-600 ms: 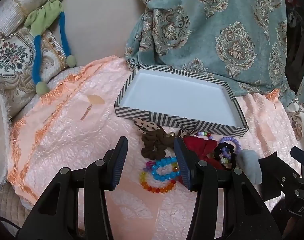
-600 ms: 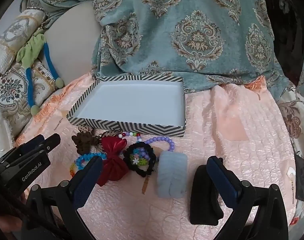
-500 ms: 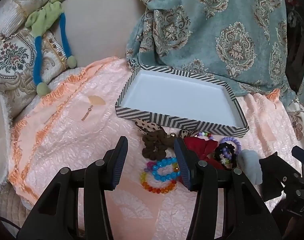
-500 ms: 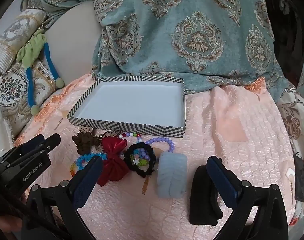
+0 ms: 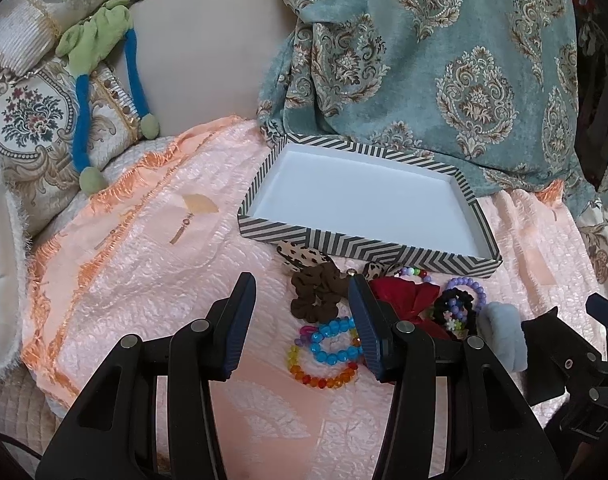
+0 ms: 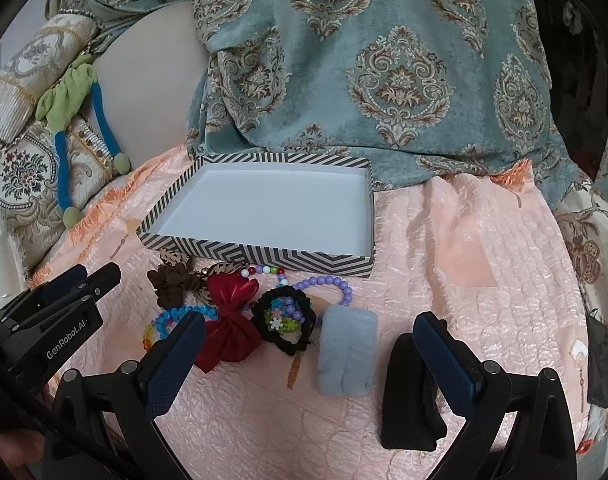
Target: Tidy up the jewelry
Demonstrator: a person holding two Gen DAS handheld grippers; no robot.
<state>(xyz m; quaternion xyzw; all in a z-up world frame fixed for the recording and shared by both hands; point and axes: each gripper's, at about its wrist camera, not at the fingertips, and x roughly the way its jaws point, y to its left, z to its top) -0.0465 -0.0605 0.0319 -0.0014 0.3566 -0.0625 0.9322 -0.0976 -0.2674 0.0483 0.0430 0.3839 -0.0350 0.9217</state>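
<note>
One striped tray [image 6: 264,258] rests on peach quilted bedspread [image 6: 463,280].

The pink blanket [image 6: 443,240] looks like bumpy, shiny cloth. The striped box [image 6: 264,258] looks like smooth matt card. The blue bracelet [image 5: 335,340] has glossy beads. The grey band [image 6: 347,354] looks fluffy.

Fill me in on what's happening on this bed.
A person holds a gripper in each hand over a pile of jewelry and hair ties on a pink bedspread. Both the left gripper and right gripper are open and hold nothing. The striped tray behind the pile is empty. The blue bracelet, red bow and fuzzy grey band lie outside it.
</note>
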